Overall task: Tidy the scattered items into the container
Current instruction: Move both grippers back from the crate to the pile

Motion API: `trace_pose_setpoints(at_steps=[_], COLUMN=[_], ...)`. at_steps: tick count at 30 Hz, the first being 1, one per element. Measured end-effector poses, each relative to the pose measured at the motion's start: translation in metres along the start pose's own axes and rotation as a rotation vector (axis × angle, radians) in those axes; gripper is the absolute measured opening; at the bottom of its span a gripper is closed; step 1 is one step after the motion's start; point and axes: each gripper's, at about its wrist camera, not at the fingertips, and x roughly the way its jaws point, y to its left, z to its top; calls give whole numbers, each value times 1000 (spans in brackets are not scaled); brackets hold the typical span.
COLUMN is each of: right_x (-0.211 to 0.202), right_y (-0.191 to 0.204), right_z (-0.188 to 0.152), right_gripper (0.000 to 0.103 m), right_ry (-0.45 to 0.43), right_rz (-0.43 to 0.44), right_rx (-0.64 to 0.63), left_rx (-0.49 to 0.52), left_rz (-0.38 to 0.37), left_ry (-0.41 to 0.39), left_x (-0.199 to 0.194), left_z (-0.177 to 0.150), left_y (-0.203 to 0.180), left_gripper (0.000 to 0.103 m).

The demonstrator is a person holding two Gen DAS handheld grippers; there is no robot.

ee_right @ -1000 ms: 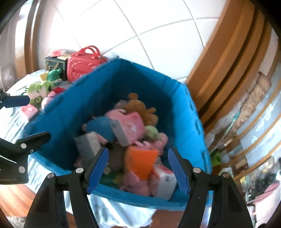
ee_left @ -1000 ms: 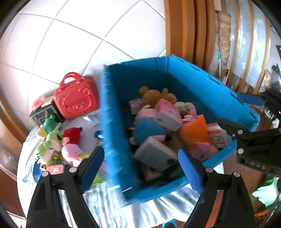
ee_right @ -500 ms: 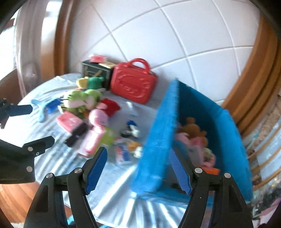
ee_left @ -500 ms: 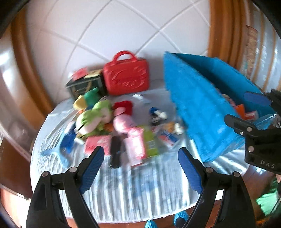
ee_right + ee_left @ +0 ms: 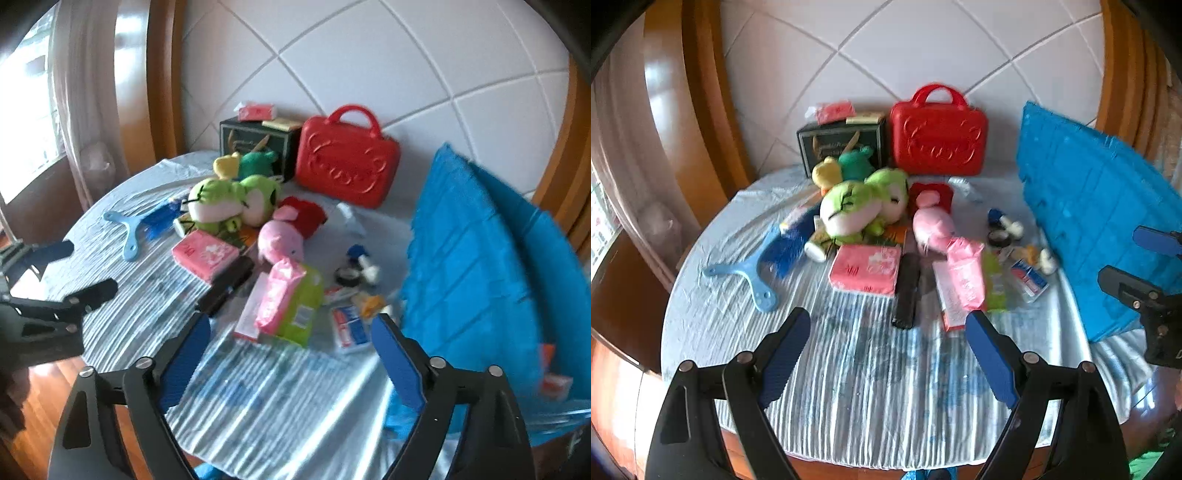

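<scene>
Currently both claws are empty and hover over the near edge of the round bench (image 5: pixel 871 398), fingers spread wide: left claw (image 5: pixel 888 354), right claw (image 5: pixel 291 356). Neither touches anything.

Container: a blue crate (image 5: pixel 1086 221) at the right side of the bench, its near wall facing the claws. From these angles its inside is mostly hidden; a little orange and white shows at its lower right corner in the right wrist view.

Scattered items lie left of the crate, mid-bench. Green frog plush (image 5: pixel 857 206) toward the far left, pink pig plush (image 5: pixel 932 225) beside it, pink tissue pack (image 5: pixel 866 267) in front of the frog, black bar-shaped object (image 5: pixel 907 290) just right of the pack, pink wipes packet (image 5: pixel 962 275) lying on a green packet (image 5: pixel 301 302). Small bits sit close to the crate wall, including a blue-and-white box (image 5: pixel 347 326). A light blue brush (image 5: pixel 757 269) lies far left. A red case (image 5: pixel 938 134) and a dark box (image 5: pixel 842 142) stand at the far edge by the wall.

Step in hand, as I judge it: choosing the next item, between picks. Next move likely calls for one claw to drop onto a nearby piece; the black bar and the wipes packet lie nearest. The flat packets would need a low, edge-on approach.
</scene>
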Motion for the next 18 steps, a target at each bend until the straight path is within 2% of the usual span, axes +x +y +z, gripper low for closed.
trace_pose_setpoints(at_steps=[5, 10, 18], right_x=[51, 94, 155], right_y=[-7, -10, -16], right_z=[-14, -32, -55], right_gripper=[102, 102, 103], right_ry=[50, 92, 232], right_rz=[58, 110, 126], right_rx=[60, 96, 175], left_rx=[-23, -35, -64], left_rz=[27, 38, 9], left_ry=[81, 142, 212], left_x=[47, 87, 137], left_z=[-17, -30, -39], left_y=[-1, -5, -3], left_gripper=[86, 86, 86])
